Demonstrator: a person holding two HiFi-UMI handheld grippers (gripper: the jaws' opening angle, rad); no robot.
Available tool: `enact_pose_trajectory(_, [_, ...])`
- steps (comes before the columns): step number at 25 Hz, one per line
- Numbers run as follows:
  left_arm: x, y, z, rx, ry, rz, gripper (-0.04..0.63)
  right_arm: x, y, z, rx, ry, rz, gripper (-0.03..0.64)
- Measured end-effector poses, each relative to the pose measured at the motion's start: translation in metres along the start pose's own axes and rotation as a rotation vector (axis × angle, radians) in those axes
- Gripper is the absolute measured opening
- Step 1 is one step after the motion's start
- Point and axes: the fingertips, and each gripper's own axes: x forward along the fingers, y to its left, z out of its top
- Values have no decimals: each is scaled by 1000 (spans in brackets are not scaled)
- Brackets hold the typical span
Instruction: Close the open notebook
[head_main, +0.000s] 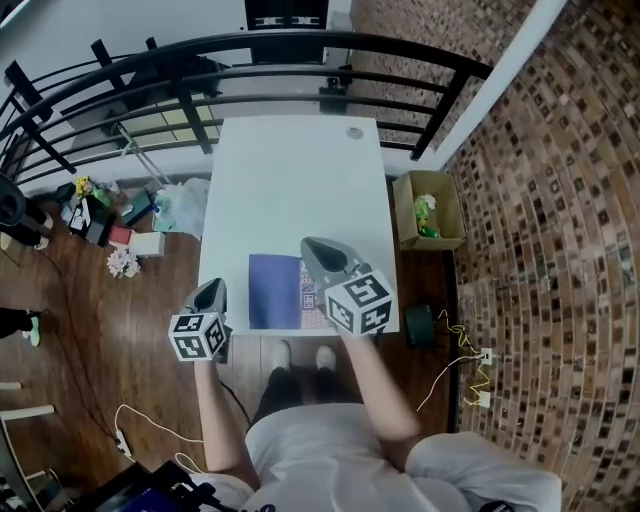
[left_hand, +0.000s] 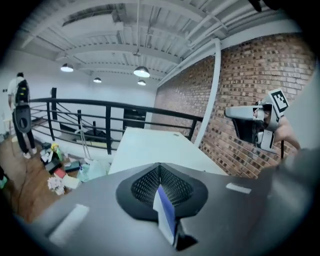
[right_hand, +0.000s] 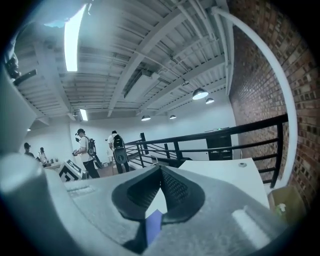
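White desk (head_main: 300, 180) bearing an open notebook (head_main: 274, 291) at its near edge: purple half left, pale half under the right tongs (head_main: 312, 246). The left tongs (head_main: 211, 290) hover beside the desk's near left corner. Both tongs are fully closed and hold nothing. Probable hazard: a closed tip shoving the cover would slide the notebook off the near edge instead of folding it. Free room lies toward the far end, short of the black railing (head_main: 250, 45).

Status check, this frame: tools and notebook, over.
Left tool shut, empty, at table's left edge. Right tool shut, empty, above notebook. Notebook looks open at near edge. Nothing blocking.
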Motion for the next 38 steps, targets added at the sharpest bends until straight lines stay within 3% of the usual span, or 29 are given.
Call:
enact_pose_trajectory(1, [8,1,-17,-30,40,-27,20,2,-4,-3,8,8,-7,-14])
enact_pose_trajectory(3, [20,-3,-52,-84,125,-88,165,6,-8,-10,20,23,-15,-14])
enact_pose_trajectory(9, [41,-18,-133,-248,269,-194,225,11,-15,-31,49,70,-28,-14])
enact_pose_trajectory(14, [47,-23,-167,-365,343,-239,222,13,-21,-32,70,74,-37,-14])
enact_pose_trajectory(17, [47,-24,-165,-389,333,-270,117,15,-25,-31,73,72,-47,-14])
enact_pose_trajectory(20, [44,-31,-155,-369,328,-310,63,16,-29,-31,78,75,-50,-14])
enact_pose_trajectory(28, [22,-94,-102,-188,299,-459,55,-4,-48,9,56,-4,-85,-14])
enact_pose_trajectory(34, [29,-173,-85,-101,336,-642,77,-37,-76,30,55,-62,-173,-14])
enact_pose_trajectory(38, [46,-221,-98,26,403,-729,91,-69,-101,27,76,-73,-258,-14])
